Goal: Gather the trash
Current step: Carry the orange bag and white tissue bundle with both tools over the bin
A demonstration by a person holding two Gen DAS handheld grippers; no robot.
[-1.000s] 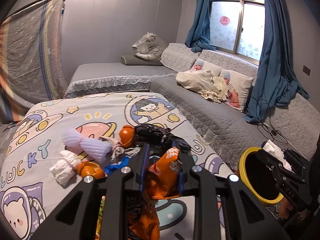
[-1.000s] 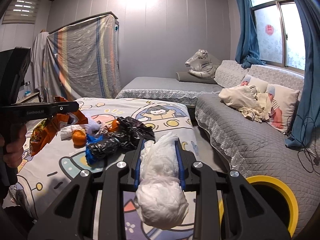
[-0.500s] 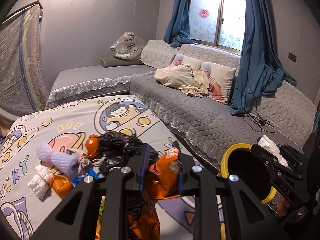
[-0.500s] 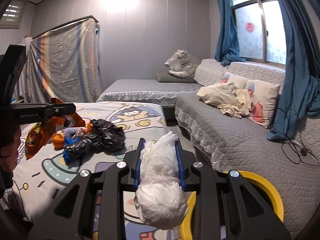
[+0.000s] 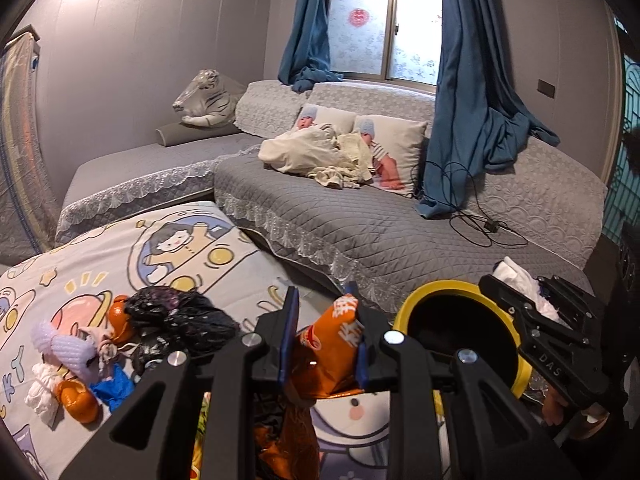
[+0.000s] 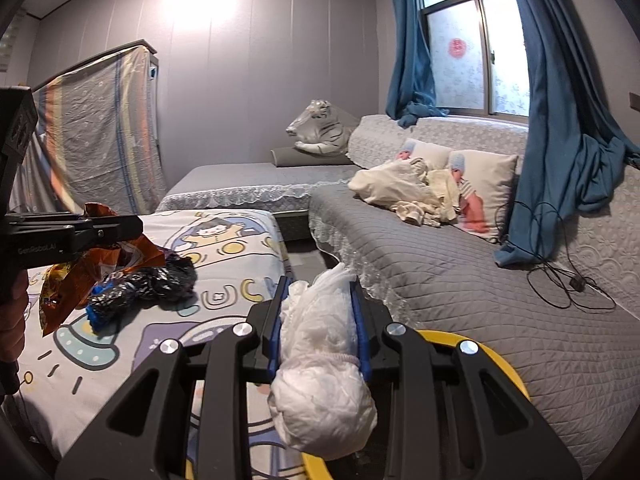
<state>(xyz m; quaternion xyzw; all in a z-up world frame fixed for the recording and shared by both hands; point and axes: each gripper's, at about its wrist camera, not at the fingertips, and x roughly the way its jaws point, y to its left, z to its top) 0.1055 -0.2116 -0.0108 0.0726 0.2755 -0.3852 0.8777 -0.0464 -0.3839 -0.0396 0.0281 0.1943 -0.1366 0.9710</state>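
My left gripper (image 5: 324,304) is shut on an orange snack bag (image 5: 328,344), held above the cartoon-print cloth, just left of the yellow-rimmed bin (image 5: 460,320). My right gripper (image 6: 318,284) is shut on a white rolled diaper (image 6: 320,360) and holds it over the bin's yellow rim (image 6: 500,364). In the left wrist view the right gripper (image 5: 532,300) shows at the bin's right side with the white diaper (image 5: 516,280) in it. In the right wrist view the left gripper (image 6: 132,228) holds the orange bag (image 6: 92,268) at the left.
More trash lies on the cloth: a black plastic bag (image 5: 180,324), oranges (image 5: 78,400), a blue scrap (image 5: 114,386), white tissue (image 5: 42,388) and a purple foam net (image 5: 64,348). A grey sofa (image 5: 380,232) with pillows and a cable runs behind the bin.
Both grippers have swung right toward the bin with their loads. The bin now sits nearer in both views and the trash pile has shifted left.
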